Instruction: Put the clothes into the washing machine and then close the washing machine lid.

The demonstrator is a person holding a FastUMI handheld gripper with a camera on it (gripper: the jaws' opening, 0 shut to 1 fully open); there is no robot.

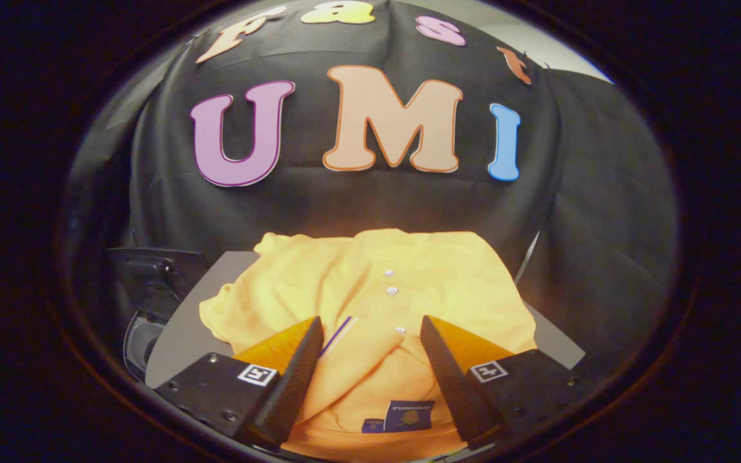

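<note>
A yellow polo shirt point(370, 283) lies spread on a grey table point(181, 334), its small white buttons running up the middle and its collar with a dark label close to me. My gripper point(370, 331) is open, its two fingers standing wide apart over the collar end of the shirt, with the placket and collar cloth between them. I cannot tell whether the fingertips touch the cloth. Off the table's left side sits a dark washing machine point(148, 302) with its lid raised and a round opening below it.
Black cloth walls close in behind and to the right of the table. The table's right corner point(560, 350) shows beyond the right finger. A thin pale strip point(528, 257) runs along the wall at the table's far right.
</note>
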